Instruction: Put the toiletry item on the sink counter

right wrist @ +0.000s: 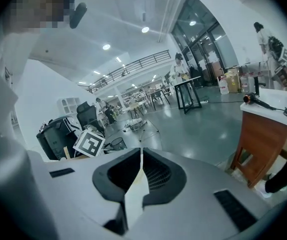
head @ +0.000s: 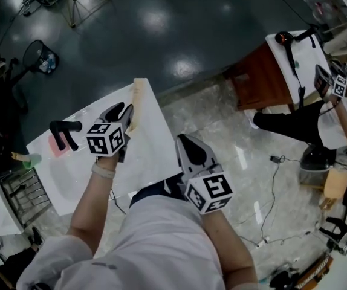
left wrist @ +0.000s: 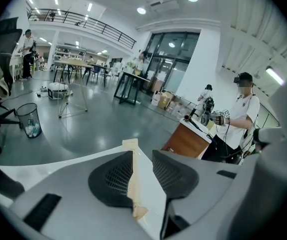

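A long beige toiletry item (head: 138,98) lies along the right edge of the white sink counter (head: 146,153). My left gripper (head: 127,110) hovers over its near end. In the left gripper view the beige item (left wrist: 131,146) runs up between the jaws, close along the left pad, and the jaws stand apart with white counter (left wrist: 151,194) showing between them, so my left gripper (left wrist: 142,156) is open. My right gripper (head: 181,141) sits off the counter's near right side, above my lap. Its jaws nearly meet and nothing is held in the right gripper (right wrist: 141,151).
A black faucet (head: 64,132), a pink item (head: 57,145) and a green object (head: 31,159) are on the counter's left part. A wire rack (head: 22,192) stands below it. At right, another person works at a wooden cabinet (head: 255,80) with a hairdryer (head: 288,41). Cables (head: 270,186) lie on the floor.
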Demonstrator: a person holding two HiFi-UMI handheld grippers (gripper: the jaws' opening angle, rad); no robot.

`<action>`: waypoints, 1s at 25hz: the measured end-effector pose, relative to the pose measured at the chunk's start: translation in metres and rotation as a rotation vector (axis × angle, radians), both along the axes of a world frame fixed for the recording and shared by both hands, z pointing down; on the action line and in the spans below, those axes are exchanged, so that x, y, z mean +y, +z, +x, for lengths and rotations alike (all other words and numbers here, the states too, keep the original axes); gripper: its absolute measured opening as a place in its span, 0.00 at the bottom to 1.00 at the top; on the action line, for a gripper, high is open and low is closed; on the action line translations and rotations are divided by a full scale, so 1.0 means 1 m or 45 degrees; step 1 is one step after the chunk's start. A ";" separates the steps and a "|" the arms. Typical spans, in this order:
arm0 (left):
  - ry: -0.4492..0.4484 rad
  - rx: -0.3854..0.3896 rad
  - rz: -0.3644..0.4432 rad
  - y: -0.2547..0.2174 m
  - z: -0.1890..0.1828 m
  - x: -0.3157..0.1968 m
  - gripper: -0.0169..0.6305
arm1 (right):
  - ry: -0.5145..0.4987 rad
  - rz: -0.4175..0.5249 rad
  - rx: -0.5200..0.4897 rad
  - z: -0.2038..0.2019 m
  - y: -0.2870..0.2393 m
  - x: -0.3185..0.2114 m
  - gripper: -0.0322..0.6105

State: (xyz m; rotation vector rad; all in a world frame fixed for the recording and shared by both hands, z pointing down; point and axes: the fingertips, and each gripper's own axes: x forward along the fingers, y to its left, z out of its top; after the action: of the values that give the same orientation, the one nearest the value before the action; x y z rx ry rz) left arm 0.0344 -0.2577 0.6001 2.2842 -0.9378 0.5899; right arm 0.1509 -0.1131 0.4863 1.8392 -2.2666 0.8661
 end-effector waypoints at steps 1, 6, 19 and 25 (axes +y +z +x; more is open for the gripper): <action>-0.007 0.004 0.012 -0.006 -0.002 0.003 0.21 | -0.010 0.005 -0.002 -0.002 -0.002 -0.001 0.09; -0.039 0.020 0.063 -0.030 -0.019 0.020 0.10 | -0.078 0.045 -0.008 -0.016 -0.012 -0.008 0.09; -0.162 0.107 0.134 -0.091 -0.075 0.052 0.05 | -0.291 0.121 -0.042 -0.071 -0.035 -0.032 0.09; -0.195 0.125 0.167 -0.117 -0.095 0.070 0.05 | -0.392 0.159 -0.073 -0.097 -0.048 -0.041 0.09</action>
State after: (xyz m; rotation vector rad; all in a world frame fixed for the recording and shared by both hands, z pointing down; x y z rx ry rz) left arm -0.0607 -0.1875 0.4834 2.3067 -1.1201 0.3572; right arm 0.0542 -0.1546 0.4378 1.4643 -2.5994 0.7496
